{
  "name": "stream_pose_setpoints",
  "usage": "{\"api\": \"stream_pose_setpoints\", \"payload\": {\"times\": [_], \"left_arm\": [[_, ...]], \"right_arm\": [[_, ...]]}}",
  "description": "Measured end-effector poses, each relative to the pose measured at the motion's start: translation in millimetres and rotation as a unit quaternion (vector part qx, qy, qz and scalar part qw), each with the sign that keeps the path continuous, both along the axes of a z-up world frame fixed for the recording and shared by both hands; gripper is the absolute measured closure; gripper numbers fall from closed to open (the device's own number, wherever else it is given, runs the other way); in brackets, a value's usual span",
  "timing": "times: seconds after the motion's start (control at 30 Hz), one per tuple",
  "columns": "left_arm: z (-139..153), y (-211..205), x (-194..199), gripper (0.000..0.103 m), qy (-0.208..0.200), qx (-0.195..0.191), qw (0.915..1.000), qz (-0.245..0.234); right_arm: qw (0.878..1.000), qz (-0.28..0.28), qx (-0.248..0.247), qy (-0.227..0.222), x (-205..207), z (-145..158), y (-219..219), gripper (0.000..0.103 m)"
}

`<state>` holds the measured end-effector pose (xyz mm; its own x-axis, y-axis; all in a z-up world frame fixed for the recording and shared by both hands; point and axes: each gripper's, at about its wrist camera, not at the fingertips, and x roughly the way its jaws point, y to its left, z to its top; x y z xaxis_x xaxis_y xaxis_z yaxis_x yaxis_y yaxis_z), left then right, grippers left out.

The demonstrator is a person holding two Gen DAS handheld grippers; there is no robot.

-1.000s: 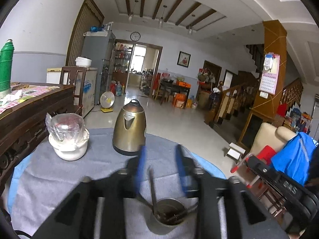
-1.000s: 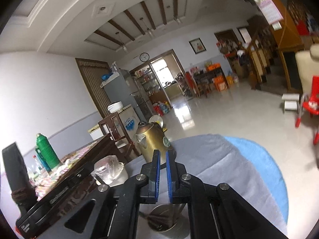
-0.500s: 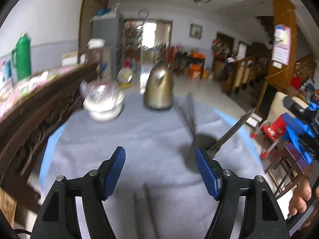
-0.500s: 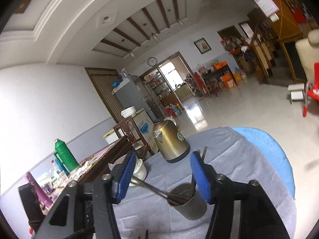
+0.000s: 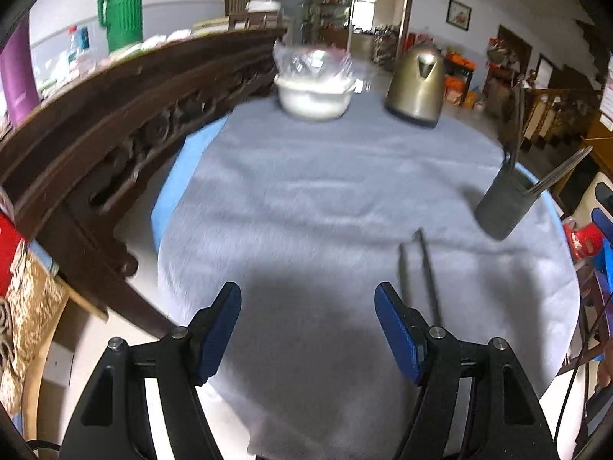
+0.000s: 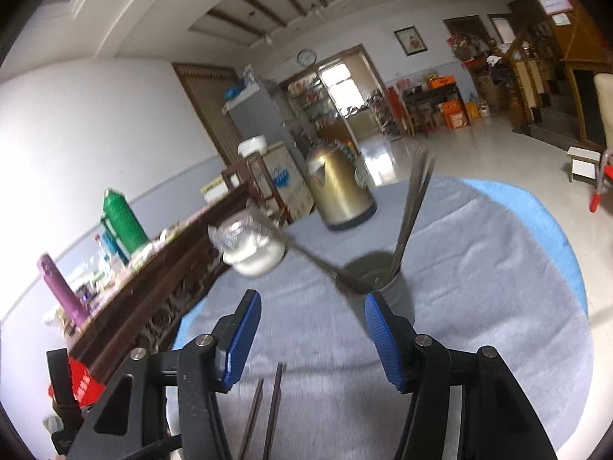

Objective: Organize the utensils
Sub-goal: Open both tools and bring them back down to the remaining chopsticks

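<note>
Since a second ago both grippers have pulled back from over the metal cup (image 6: 377, 285) and spread: the left gripper (image 5: 307, 329) and right gripper (image 6: 312, 335) now hang wide and empty above the grey cloth (image 5: 314, 191). The 2 chopsticks (image 5: 419, 272) lie loose side by side just ahead of the left gripper's right finger, so line up across both, close low on their middle, and lift level. The cup, upright toward the table's right edge, holds several utensils leaning out.
</note>
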<state>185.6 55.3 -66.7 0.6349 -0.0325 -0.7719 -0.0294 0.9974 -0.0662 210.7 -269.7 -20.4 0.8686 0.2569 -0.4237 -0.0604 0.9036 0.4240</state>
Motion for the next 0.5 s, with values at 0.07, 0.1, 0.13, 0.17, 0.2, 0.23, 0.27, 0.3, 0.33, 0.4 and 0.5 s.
{"api": "stream_pose_setpoints", "payload": {"times": [0.07,0.1,0.13,0.17,0.2,0.23,0.27,0.3,0.33,0.4,0.5], "left_arm": [[-11,3,-2,0.030,0.011,-0.005,0.9999,-0.004],[-16,2,-3,0.030,0.016,-0.005,0.9998,-0.009],[-19,0,-5,0.030,0.019,-0.002,0.9997,-0.015],[-20,-3,-5,0.030,0.019,0.000,0.9996,-0.019],[-21,-6,-4,0.030,0.017,0.006,0.9995,-0.024],[-21,-8,-3,0.030,0.013,0.015,0.9994,-0.028],[-21,-11,-2,0.030,0.012,0.022,0.9993,-0.028],[-21,-13,-1,0.030,0.010,0.033,0.9990,-0.029],[-21,-14,-1,0.030,0.010,0.041,0.9987,-0.029],[-22,-16,0,0.030,0.012,0.048,0.9983,-0.029],[-25,-18,1,0.030,0.020,0.053,0.9980,-0.028]], "right_arm": [[1.000,0.008,-0.005,0.016,4,-9,9,0.045],[1.000,0.014,-0.007,0.025,7,-12,13,0.047],[0.999,0.020,-0.008,0.036,10,-18,18,0.050],[0.999,0.025,-0.008,0.048,12,-25,22,0.050],[0.998,0.028,-0.010,0.057,13,-31,25,0.050],[0.998,0.030,-0.012,0.063,15,-35,30,0.050],[0.997,0.032,-0.017,0.070,17,-40,33,0.050],[0.996,0.034,-0.019,0.076,18,-44,35,0.050],[0.996,0.036,-0.022,0.085,20,-48,38,0.050],[0.994,0.040,-0.027,0.102,23,-56,42,0.049],[0.992,0.043,-0.026,0.118,26,-65,45,0.049]]}}
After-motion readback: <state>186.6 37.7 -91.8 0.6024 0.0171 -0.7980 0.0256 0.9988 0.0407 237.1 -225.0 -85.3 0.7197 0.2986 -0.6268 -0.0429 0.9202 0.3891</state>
